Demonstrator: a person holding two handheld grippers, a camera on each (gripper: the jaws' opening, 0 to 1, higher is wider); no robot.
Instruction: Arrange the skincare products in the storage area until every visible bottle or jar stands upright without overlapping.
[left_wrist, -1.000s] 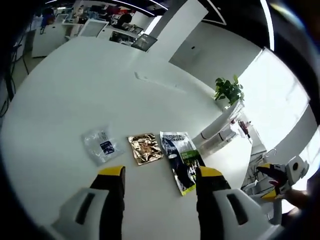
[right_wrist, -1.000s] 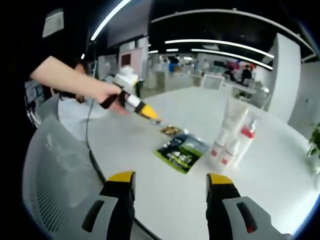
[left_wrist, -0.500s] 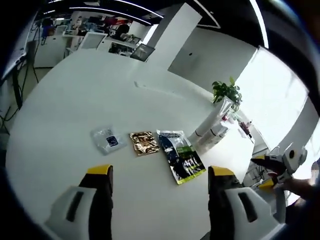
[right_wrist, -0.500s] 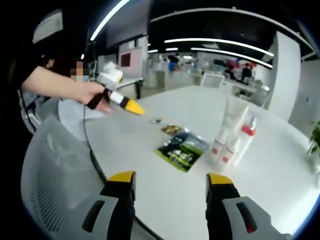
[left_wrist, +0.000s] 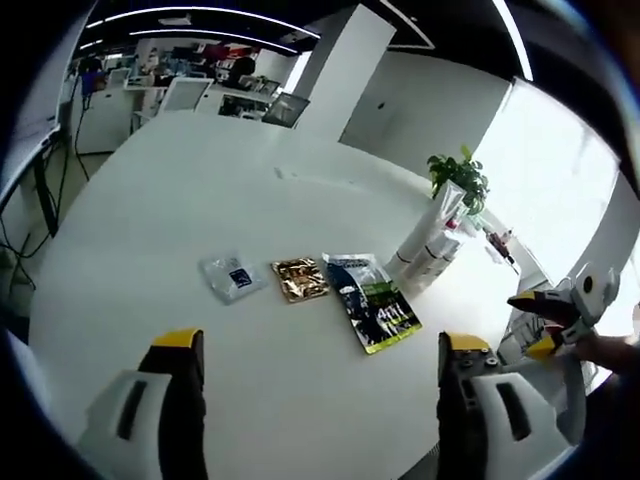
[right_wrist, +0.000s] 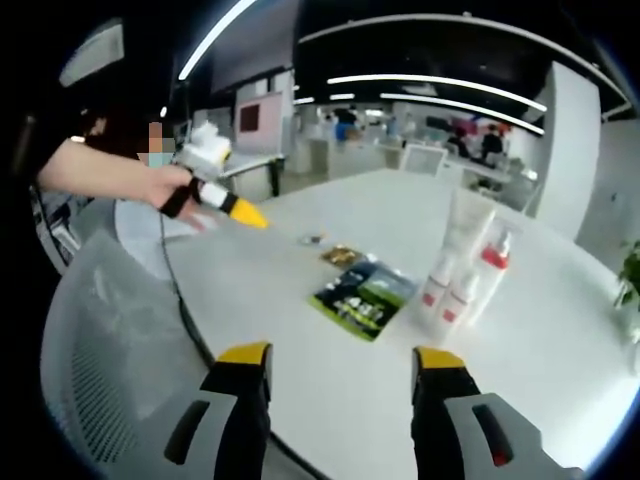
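A cluster of skincare products stands upright on the round white table (right_wrist: 560, 330): a tall white tube (right_wrist: 466, 240), a pump bottle with a red collar (right_wrist: 488, 275) and small white bottles with red labels (right_wrist: 447, 300). The same cluster (left_wrist: 432, 240) appears at the right in the left gripper view. Three flat sachets lie in a row: clear (left_wrist: 231, 277), gold (left_wrist: 300, 279), dark green (left_wrist: 376, 310). My left gripper (left_wrist: 315, 365) is open above the near table, empty; a person's hand holds this left gripper (right_wrist: 240, 212) in the right gripper view. My right gripper (right_wrist: 340, 365) is open, empty, short of the green sachet (right_wrist: 362, 297).
A grey mesh chair (right_wrist: 110, 340) stands at the table's near left edge. A potted plant (left_wrist: 458, 178) sits behind the bottles. Screens and desks (left_wrist: 250, 95) fill the far room. The right gripper (left_wrist: 550, 315) shows at the right edge of the left gripper view.
The left gripper has pulled back and up from the table, so the sachets look smaller and farther; its jaws stand wider apart. The right gripper has held still.
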